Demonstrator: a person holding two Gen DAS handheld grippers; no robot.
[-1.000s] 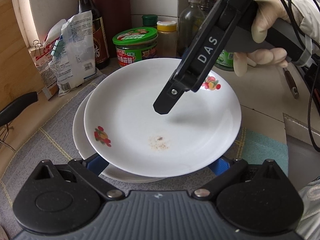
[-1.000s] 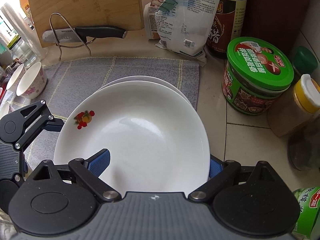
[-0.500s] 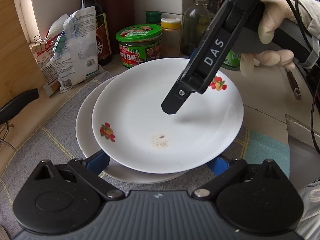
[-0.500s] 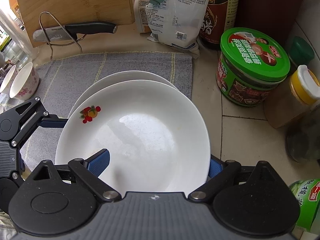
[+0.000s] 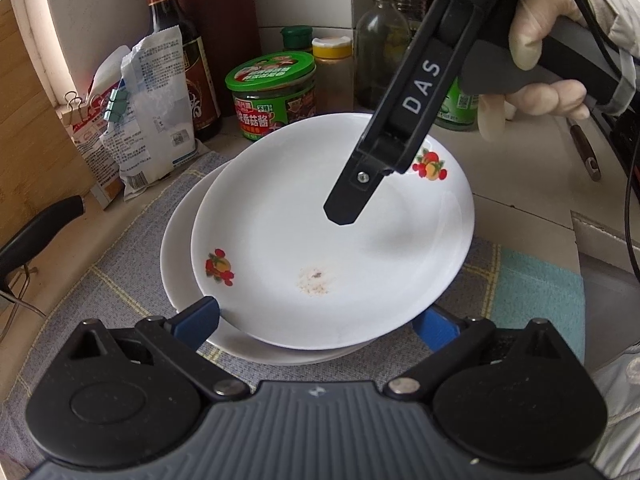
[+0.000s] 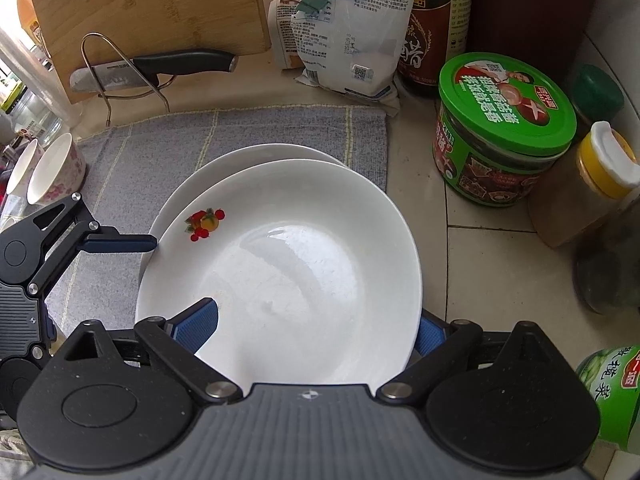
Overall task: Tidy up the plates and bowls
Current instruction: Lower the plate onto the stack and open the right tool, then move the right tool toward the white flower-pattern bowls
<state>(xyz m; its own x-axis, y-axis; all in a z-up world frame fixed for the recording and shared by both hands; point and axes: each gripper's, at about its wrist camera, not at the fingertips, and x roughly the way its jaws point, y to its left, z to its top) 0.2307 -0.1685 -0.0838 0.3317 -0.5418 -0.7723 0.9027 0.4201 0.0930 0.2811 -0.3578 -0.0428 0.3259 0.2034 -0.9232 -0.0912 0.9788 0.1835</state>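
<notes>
Only the left wrist view shows the brown crumbs (image 5: 314,280) in the top plate (image 5: 332,240), which sits on the lower plate (image 5: 180,256) on the grey mat (image 5: 120,280); only the right wrist view shows two small bowls (image 6: 48,168) at the mat's edge. The right gripper (image 6: 316,326) spans the top plate's near rim, fingers wide, probably touching it. The left gripper (image 5: 320,318) is also spread wide around the plate's rim, holding nothing.

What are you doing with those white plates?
A person is stacking plates using a gripper in each hand. The top plate, with fruit pictures, sits off-centre over a second plate on the grey mat. The left gripper and right gripper sit open around the top plate's rim from opposite sides.
</notes>
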